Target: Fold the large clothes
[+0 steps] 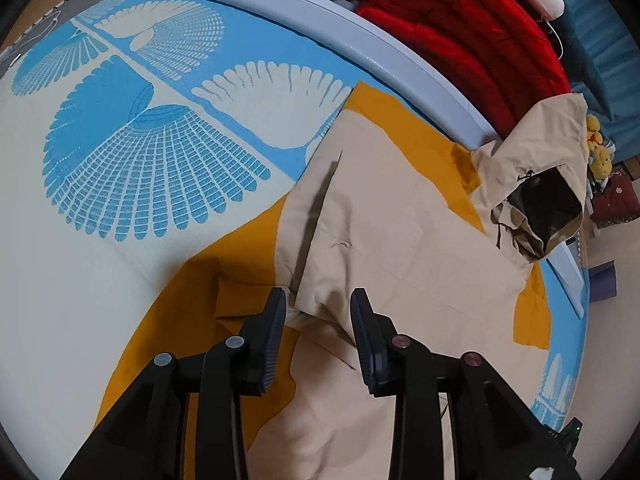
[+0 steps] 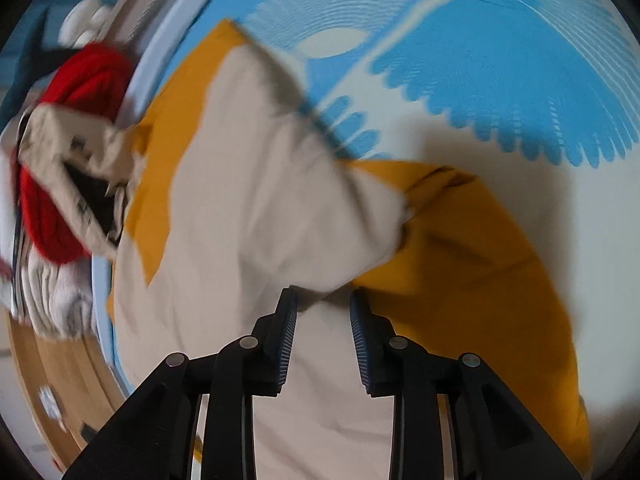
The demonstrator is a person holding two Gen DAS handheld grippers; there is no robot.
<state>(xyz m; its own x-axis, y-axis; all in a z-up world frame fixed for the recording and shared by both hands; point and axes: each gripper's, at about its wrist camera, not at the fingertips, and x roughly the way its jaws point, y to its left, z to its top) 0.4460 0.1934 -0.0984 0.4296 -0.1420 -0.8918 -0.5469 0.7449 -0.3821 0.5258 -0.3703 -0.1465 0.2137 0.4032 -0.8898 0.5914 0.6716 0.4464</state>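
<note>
A beige hooded jacket [image 1: 392, 232] lies spread over an orange garment [image 1: 224, 280] on a blue-and-cream patterned mat [image 1: 120, 160]. Its hood [image 1: 536, 184] rests against the mat's raised rim at the right. My left gripper [image 1: 320, 312] hovers over a beige fold near the orange edge, jaws apart, pads not pressing the cloth. The right wrist view is blurred. In it the jacket [image 2: 260, 184] and the orange garment [image 2: 480, 260] fill the middle. My right gripper [image 2: 324, 304] stands open just above the beige sleeve edge, with nothing pinched.
A pale blue raised rim [image 1: 320, 12] borders the mat. Behind it lies a red quilt [image 1: 460, 32] with pale bedding beside it. A yellow plush toy [image 1: 598, 148] sits at the far right. The red quilt [image 2: 92, 76] shows at the left in the right wrist view.
</note>
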